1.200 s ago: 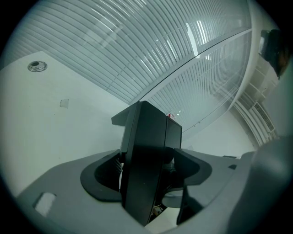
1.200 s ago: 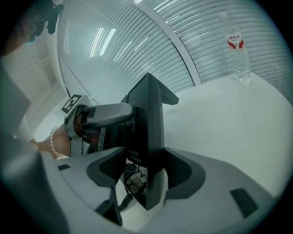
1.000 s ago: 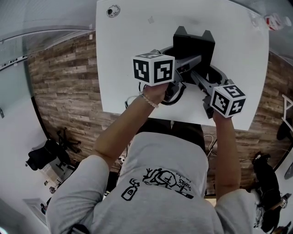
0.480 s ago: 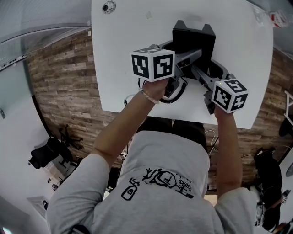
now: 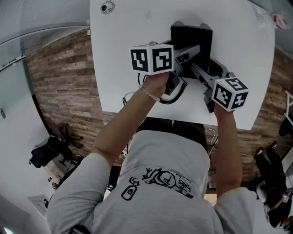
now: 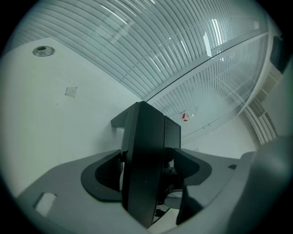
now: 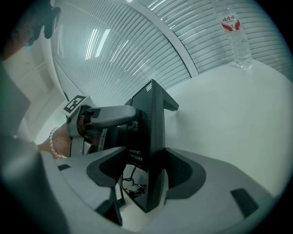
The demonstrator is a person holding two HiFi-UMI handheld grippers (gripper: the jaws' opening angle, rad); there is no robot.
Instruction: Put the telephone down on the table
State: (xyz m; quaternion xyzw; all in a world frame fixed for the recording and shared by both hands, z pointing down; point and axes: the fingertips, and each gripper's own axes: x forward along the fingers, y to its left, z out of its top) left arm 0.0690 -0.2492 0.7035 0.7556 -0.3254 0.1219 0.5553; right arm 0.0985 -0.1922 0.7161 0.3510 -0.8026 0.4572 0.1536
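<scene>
The white table [image 5: 119, 68] in front of me carries a small round object [image 5: 108, 6] at its far left corner, a pale scrap [image 5: 147, 14] nearby, and a clear water bottle [image 5: 274, 19] at the far right corner.

Telephone [image 5: 192, 39] slightly farther across table [image 5: 119, 68]

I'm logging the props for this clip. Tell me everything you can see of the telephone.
The telephone is a black, plastic-looking desk unit, a flat slab with two short projections at its far end. It is held up on edge over the white table. The left tool and the right tool both clamp its thin body between their jaws. Its underside bears a printed label, and thin wires hang there. Whether it touches the table cannot be told.
</scene>
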